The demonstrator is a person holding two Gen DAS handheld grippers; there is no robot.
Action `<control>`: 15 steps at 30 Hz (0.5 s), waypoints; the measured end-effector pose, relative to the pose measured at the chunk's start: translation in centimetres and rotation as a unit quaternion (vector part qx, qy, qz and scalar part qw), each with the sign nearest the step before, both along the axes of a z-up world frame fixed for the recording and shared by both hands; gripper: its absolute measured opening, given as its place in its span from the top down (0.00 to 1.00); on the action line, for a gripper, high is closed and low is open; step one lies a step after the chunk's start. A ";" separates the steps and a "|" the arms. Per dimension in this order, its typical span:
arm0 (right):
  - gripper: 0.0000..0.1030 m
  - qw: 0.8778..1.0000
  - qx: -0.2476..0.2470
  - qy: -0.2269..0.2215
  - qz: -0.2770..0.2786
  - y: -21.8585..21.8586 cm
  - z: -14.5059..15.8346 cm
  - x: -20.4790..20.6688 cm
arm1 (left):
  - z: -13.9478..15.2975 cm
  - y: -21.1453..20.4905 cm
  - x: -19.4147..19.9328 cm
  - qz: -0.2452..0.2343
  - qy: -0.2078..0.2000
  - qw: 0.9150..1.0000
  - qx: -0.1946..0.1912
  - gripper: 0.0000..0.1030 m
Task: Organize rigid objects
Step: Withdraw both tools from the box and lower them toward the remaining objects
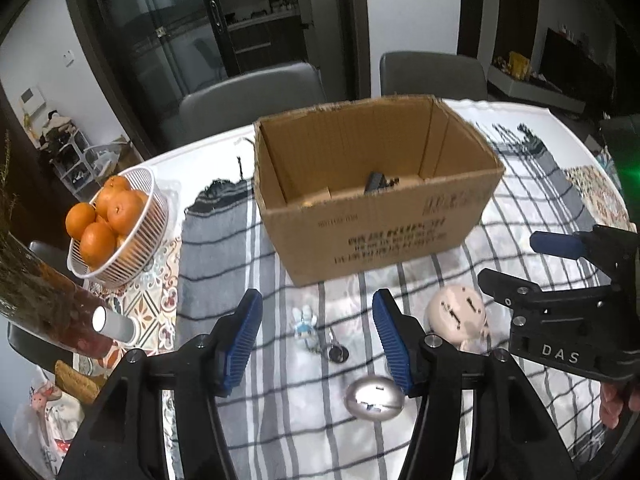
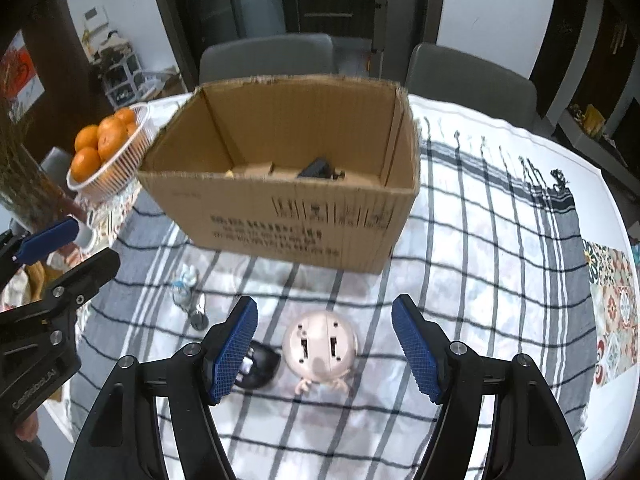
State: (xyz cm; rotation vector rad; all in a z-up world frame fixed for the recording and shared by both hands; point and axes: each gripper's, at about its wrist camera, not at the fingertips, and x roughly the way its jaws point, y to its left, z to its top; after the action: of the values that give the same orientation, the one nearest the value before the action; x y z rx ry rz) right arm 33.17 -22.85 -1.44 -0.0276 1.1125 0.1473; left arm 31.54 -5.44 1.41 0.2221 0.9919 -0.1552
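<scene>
The open cardboard box [image 1: 376, 216] [image 2: 280, 216] stands on the checked cloth with a dark object [image 1: 380, 182] [image 2: 318, 169] on its floor. My left gripper [image 1: 318, 340] [image 2: 76, 252] hangs open above a small blue-white figurine keychain [image 1: 304, 322] [image 2: 186, 280] without touching it. My right gripper [image 2: 326, 350] [image 1: 520, 266] is open too. A round pink toy [image 2: 320, 346] [image 1: 456, 316] lies between its fingers, with a gap on each side. A glossy oval object [image 1: 374, 398] [image 2: 260, 364] lies near the front, partly behind one blue pad in the right wrist view.
A white basket [image 1: 150, 200] [image 2: 138, 140] of oranges sits left of the box. Next to it stands a dark vase [image 1: 48, 304] with dried stems. Two grey chairs [image 1: 256, 96] [image 2: 472, 76] stand behind the round table. A patterned mat [image 2: 612, 312] lies at the right edge.
</scene>
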 end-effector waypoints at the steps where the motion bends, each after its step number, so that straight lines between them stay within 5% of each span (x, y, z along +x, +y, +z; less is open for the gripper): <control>1: 0.31 1.000 0.001 0.009 0.001 0.0 -0.4 0.0 | -0.1 0.0 -0.1 -0.002 0.003 1.000 0.002 0.44; 15: 0.23 0.998 -0.010 0.069 0.003 0.1 -4.1 0.1 | -3.8 -0.9 -0.5 -0.043 0.072 0.996 0.035 0.34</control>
State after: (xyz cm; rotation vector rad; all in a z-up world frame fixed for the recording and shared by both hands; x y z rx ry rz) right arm 33.30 -22.70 -5.50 -0.0395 1.2518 0.1455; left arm 31.08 -6.33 -2.43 0.3215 1.1333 -0.2181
